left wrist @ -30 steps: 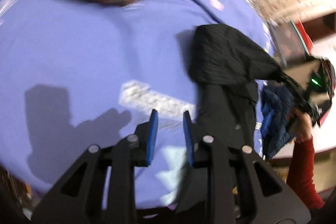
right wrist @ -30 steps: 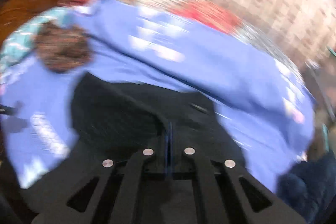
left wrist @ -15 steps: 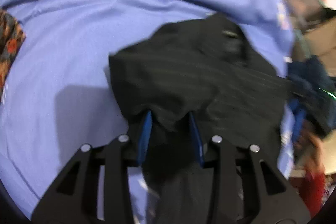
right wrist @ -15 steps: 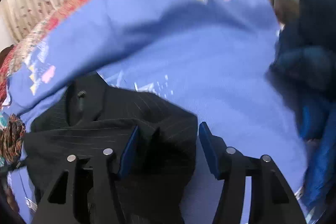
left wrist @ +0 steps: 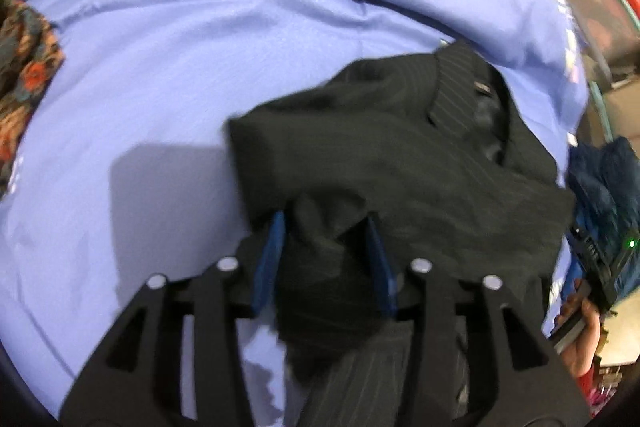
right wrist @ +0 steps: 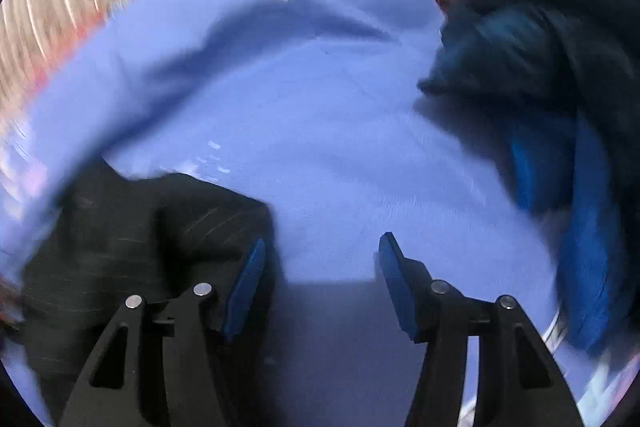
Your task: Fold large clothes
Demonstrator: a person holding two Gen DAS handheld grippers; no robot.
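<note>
left gripper (left wrist: 326, 245): spread, black pinstriped garment (left wrist: 400, 163) bunched between its fingers | right gripper (right wrist: 320, 283): spread wide over blue sheet (right wrist: 320, 155), garment at its left

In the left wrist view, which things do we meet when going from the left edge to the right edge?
Floral patterned cloth → bare blue bedsheet → black pinstriped garment → dark blue quilted garment.

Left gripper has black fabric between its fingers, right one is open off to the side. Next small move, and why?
Probably close the left gripper on the bunched fold of the black pinstriped garment lying between its spread fingers. The right gripper is open over bare blue sheet, with the garment only at its left finger, so it holds nothing.
</note>
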